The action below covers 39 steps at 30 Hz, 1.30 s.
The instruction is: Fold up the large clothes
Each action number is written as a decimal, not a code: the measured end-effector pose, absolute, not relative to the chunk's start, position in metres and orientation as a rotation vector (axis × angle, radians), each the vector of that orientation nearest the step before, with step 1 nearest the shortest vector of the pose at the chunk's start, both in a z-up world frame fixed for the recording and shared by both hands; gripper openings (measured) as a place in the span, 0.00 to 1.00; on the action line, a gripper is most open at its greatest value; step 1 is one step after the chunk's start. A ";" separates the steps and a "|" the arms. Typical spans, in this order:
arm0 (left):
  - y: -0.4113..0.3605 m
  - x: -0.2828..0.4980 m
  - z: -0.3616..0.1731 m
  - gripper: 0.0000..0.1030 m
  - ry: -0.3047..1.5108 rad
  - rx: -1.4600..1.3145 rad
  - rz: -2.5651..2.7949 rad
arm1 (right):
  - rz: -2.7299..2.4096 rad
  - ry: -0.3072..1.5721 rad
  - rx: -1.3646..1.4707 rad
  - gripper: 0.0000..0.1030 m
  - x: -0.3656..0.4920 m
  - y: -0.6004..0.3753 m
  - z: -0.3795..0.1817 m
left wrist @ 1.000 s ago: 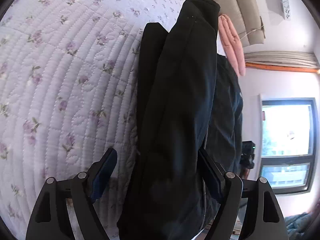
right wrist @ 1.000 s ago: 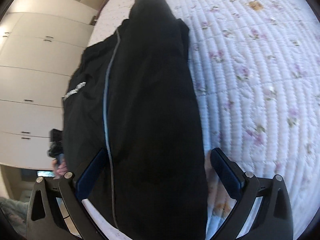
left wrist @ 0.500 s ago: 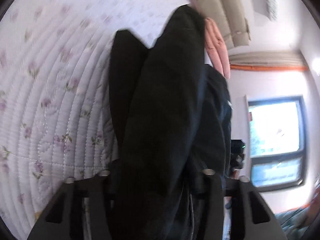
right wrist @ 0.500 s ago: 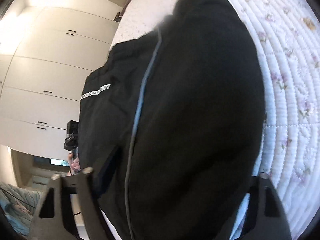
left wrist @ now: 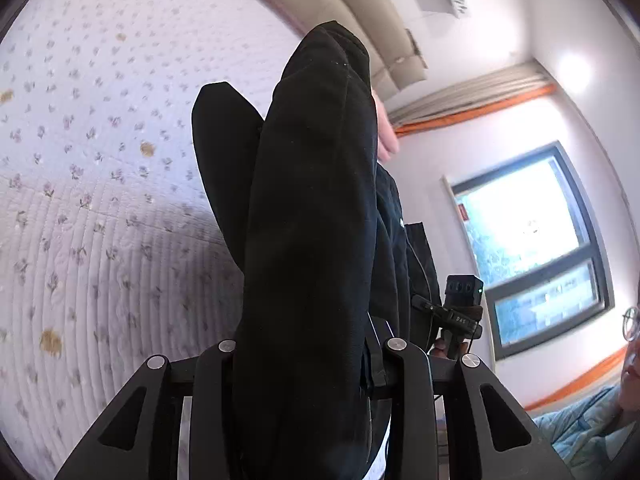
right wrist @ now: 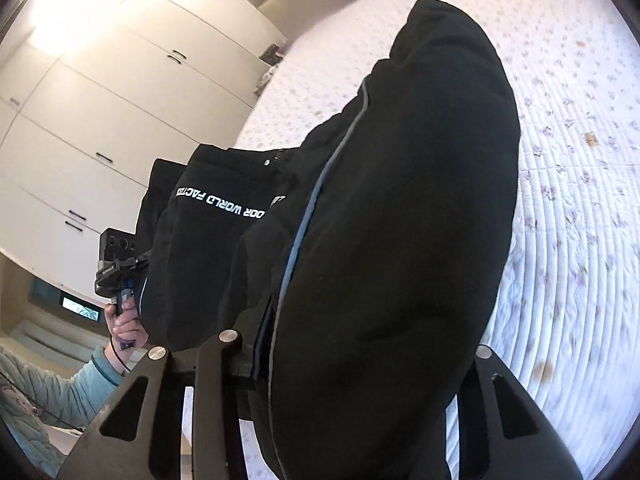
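While two tongs clamp it, one black garment (left wrist: 308,240), one quilt (left wrist: 100,200)

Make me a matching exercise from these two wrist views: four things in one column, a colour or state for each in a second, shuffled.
Things:
1. black garment
2. quilt
3. wardrobe doors
4. left gripper

Descriptions:
A. white, with dark handles
B. shut on fabric
C. pale, with small flowers
D. lifted, hanging over the bed

Pairs: 1-D, 2-C, 3-A, 4-B
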<state>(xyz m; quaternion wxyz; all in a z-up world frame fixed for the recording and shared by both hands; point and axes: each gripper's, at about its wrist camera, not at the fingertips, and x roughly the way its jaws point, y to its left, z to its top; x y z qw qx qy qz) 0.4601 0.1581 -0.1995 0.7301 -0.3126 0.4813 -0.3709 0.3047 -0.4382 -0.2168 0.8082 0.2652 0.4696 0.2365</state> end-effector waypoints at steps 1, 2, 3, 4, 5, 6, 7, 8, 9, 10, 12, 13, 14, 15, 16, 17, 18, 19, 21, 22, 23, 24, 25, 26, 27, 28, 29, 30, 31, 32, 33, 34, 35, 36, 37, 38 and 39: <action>0.165 0.451 -0.193 0.34 1.050 -0.685 -0.826 | 0.503 0.997 0.565 0.43 0.304 -0.437 -0.215; 0.167 0.441 -0.185 0.34 1.038 -0.683 -0.835 | 0.503 0.990 0.564 0.43 0.304 -0.437 -0.214; 0.169 0.432 -0.178 0.34 1.031 -0.681 -0.837 | 0.502 0.980 0.563 0.43 0.302 -0.437 -0.212; 0.170 0.422 -0.170 0.34 1.019 -0.674 -0.839 | 0.502 0.973 0.563 0.43 0.299 -0.437 -0.210; 0.170 0.411 -0.163 0.34 1.008 -0.666 -0.840 | 0.502 0.967 0.560 0.43 0.297 -0.436 -0.208; 0.171 0.403 -0.159 0.34 1.001 -0.661 -0.838 | 0.506 0.963 0.553 0.43 0.293 -0.439 -0.206; 0.170 0.390 -0.150 0.34 0.993 -0.659 -0.834 | 0.511 0.961 0.543 0.43 0.292 -0.438 -0.204; 0.170 0.379 -0.146 0.34 0.989 -0.659 -0.828 | 0.514 0.963 0.532 0.43 0.291 -0.436 -0.204; 0.172 0.367 -0.142 0.34 0.988 -0.659 -0.822 | 0.517 0.965 0.524 0.43 0.293 -0.435 -0.206; 0.175 0.354 -0.138 0.34 0.986 -0.655 -0.817 | 0.522 0.967 0.516 0.43 0.293 -0.435 -0.207; 0.174 0.322 -0.131 0.34 0.985 -0.647 -0.800 | 0.533 0.972 0.501 0.43 0.282 -0.434 -0.201; 0.178 0.310 -0.129 0.34 0.987 -0.647 -0.793 | 0.536 0.979 0.495 0.43 0.277 -0.434 -0.200; 0.178 0.297 -0.128 0.34 0.990 -0.644 -0.783 | 0.540 0.985 0.489 0.43 0.272 -0.435 -0.198; 0.178 0.284 -0.127 0.34 0.993 -0.641 -0.775 | 0.542 0.990 0.483 0.43 0.271 -0.433 -0.197; 0.179 0.274 -0.125 0.34 0.997 -0.643 -0.768 | 0.543 0.997 0.480 0.43 0.270 -0.432 -0.198; 0.180 0.266 -0.127 0.35 1.001 -0.645 -0.756 | 0.546 1.004 0.481 0.43 0.270 -0.431 -0.199; 0.182 0.261 -0.131 0.35 1.002 -0.645 -0.746 | 0.551 1.009 0.482 0.43 0.272 -0.430 -0.202; 0.187 0.252 -0.131 0.35 1.005 -0.650 -0.742 | 0.553 1.017 0.481 0.43 0.279 -0.425 -0.206; 0.190 0.244 -0.142 0.35 1.012 -0.664 -0.735 | 0.553 1.028 0.483 0.43 0.278 -0.425 -0.212; 0.192 0.241 -0.151 0.35 1.018 -0.673 -0.730 | 0.551 1.032 0.482 0.43 0.277 -0.423 -0.211; 0.194 0.239 -0.161 0.35 1.023 -0.681 -0.729 | 0.549 1.038 0.476 0.43 0.276 -0.422 -0.213; 0.196 0.236 -0.173 0.35 1.031 -0.684 -0.727 | 0.547 1.043 0.471 0.43 0.275 -0.421 -0.217; 0.195 0.241 -0.185 0.35 1.038 -0.684 -0.722 | 0.543 1.048 0.473 0.43 0.277 -0.415 -0.215; 0.196 0.239 -0.195 0.35 1.046 -0.683 -0.720 | 0.540 1.056 0.481 0.43 0.275 -0.415 -0.220; 0.197 0.236 -0.207 0.35 1.056 -0.681 -0.721 | 0.538 1.061 0.483 0.43 0.270 -0.417 -0.221; 0.197 0.237 -0.220 0.35 1.063 -0.677 -0.717 | 0.535 1.064 0.477 0.43 0.273 -0.417 -0.220; 0.198 0.236 -0.234 0.35 1.070 -0.673 -0.711 | 0.527 1.068 0.470 0.43 0.273 -0.419 -0.220; 0.204 0.233 -0.247 0.35 1.064 -0.681 -0.705 | 0.516 1.067 0.470 0.43 0.269 -0.421 -0.225; 0.212 0.233 -0.258 0.35 1.056 -0.704 -0.705 | 0.498 1.050 0.486 0.43 0.264 -0.426 -0.235; 0.221 0.233 -0.270 0.35 1.051 -0.744 -0.706 | 0.488 1.031 0.523 0.43 0.260 -0.435 -0.243; 0.230 0.233 -0.283 0.35 1.050 -0.787 -0.705 | 0.482 1.014 0.570 0.43 0.257 -0.446 -0.251; 0.238 0.234 -0.298 0.36 1.052 -0.805 -0.696 | 0.476 1.005 0.589 0.44 0.248 -0.457 -0.256; 0.245 0.235 -0.311 0.40 1.056 -0.805 -0.678 | 0.470 0.999 0.592 0.47 0.246 -0.457 -0.260; 0.253 0.236 -0.329 0.41 1.063 -0.841 -0.668 | 0.467 0.995 0.595 0.48 0.243 -0.449 -0.260; 0.257 0.236 -0.337 0.43 1.058 -0.882 -0.680 | 0.462 0.991 0.612 0.50 0.242 -0.453 -0.266; 0.262 0.234 -0.343 0.44 1.042 -0.928 -0.692 | 0.455 0.988 0.629 0.53 0.240 -0.458 -0.269; 0.264 0.232 -0.341 0.45 1.027 -0.927 -0.682 | 0.439 0.990 0.634 0.55 0.239 -0.461 -0.269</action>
